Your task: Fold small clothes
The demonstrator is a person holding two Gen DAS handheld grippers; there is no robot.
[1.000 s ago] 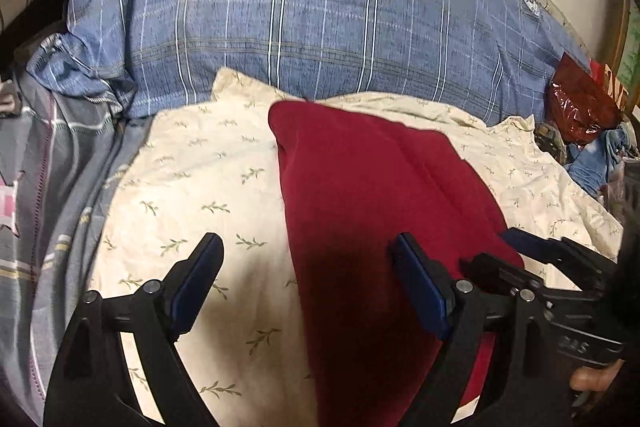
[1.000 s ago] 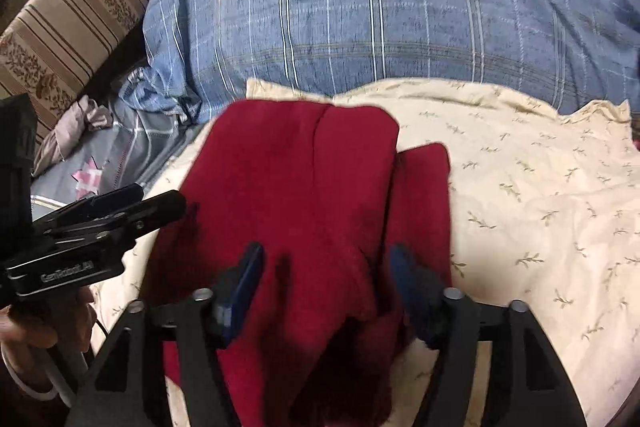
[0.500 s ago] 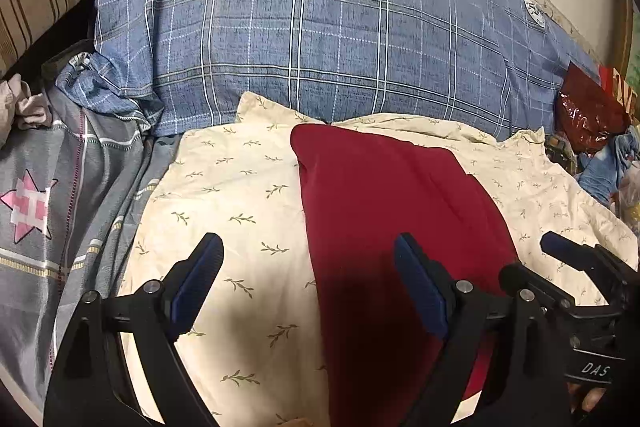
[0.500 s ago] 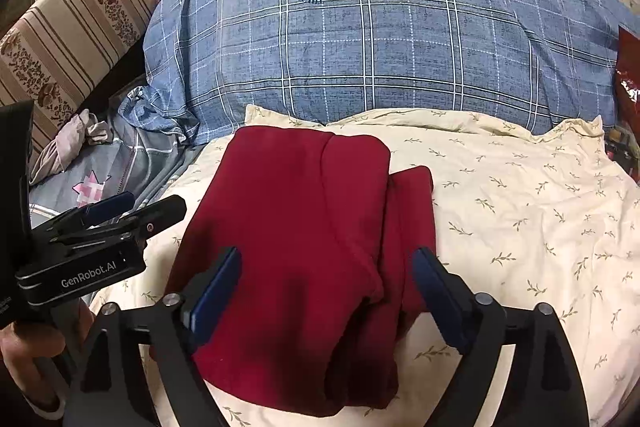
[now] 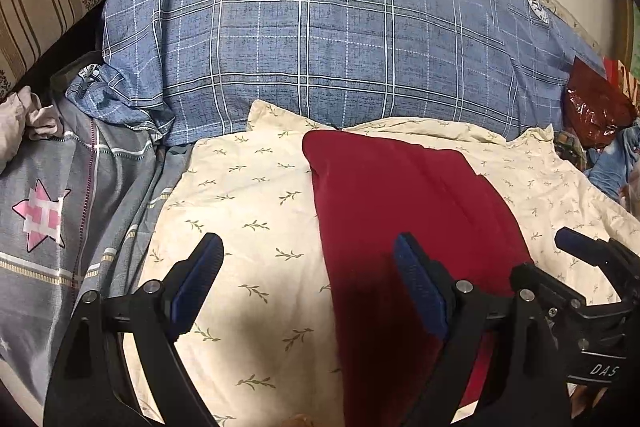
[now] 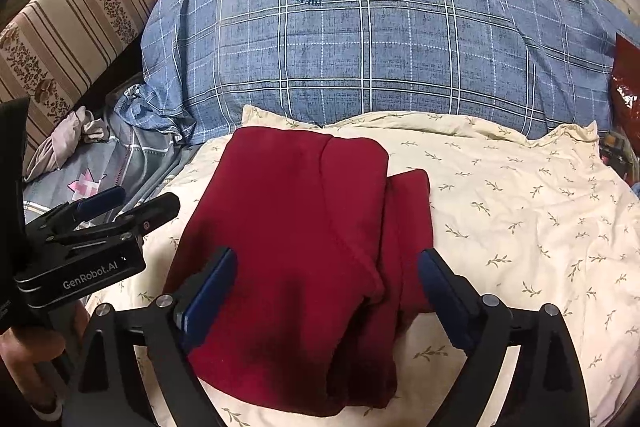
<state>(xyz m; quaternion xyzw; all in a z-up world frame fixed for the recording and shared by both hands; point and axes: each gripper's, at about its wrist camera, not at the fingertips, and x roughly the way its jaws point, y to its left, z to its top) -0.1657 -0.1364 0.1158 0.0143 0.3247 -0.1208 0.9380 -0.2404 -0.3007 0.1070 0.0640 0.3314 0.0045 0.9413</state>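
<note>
**Red garment lay folded on the bed, both claws standing off empty**

The red garment (image 6: pixel 296 247) lay on a cream leaf-print sheet (image 6: pixel 520 207) spread over the bed, just in front of a big blue checked pillow (image 6: pixel 360 47). It looked already folded lengthwise: one layer sat over another, and a narrower strip showed along its right side, with a ridge running down where the upper layer ended. The sheet likely served as a flat, clean place to fold on, well clear of the crumpled things at the bed's edges.

The right claw (image 6: pixel 326 291) hovered above the near part of the garment with its jaws wide apart and nothing between them; the cloth seen in the gap lay flat below and was not pinched. The left claw (image 5: pixel 308 283) was likewise spread wide and empty, with one blue pad over the bare sheet and the other over the garment's left edge. Seen from the right wrist, it stood off to the garment's left side.

With both claws free and the cloth at rest, the lengthwise fold seemed done. The likely next step was a crosswise fold, near end brought toward the pillow. The stacked layers could slide apart if only the top one were pinched, so a grip would need to catch the whole thickness at each near corner.
</note>
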